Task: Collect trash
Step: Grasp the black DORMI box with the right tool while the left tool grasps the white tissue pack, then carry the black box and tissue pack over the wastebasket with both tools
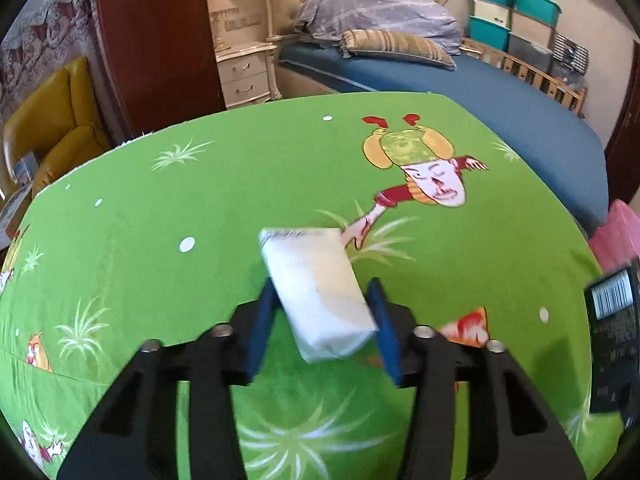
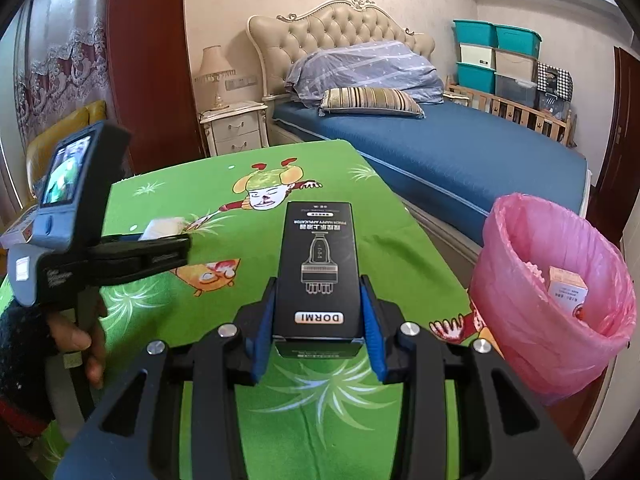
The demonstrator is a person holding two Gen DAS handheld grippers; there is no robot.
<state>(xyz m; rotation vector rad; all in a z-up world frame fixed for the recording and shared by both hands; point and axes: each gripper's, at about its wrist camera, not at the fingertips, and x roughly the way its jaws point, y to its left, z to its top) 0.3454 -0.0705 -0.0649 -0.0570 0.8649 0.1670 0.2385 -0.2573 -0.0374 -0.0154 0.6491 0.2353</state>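
Observation:
A white, soft plastic packet [image 1: 312, 276] sits tilted between the blue pads of my left gripper [image 1: 322, 290], which press on its two long sides just above the green cartoon tablecloth [image 1: 160, 220]. From the right wrist view the left gripper [image 2: 176, 240] stands at the left with the packet [image 2: 162, 227] poking out past its tips. My right gripper [image 2: 319, 284] is shut on a black "DORMI" carton [image 2: 316, 248], held lengthwise over the table. The carton [image 1: 612, 332] also shows at the right edge of the left wrist view.
A bin lined with a pink bag [image 2: 532, 300] stands off the table's right edge, with a small carton [image 2: 566, 288] inside. Behind the table are a blue bed [image 2: 460, 152], a nightstand [image 2: 236, 132] and a yellow chair [image 1: 56, 128]. A person's hand [image 2: 80, 340] holds the left gripper's handle.

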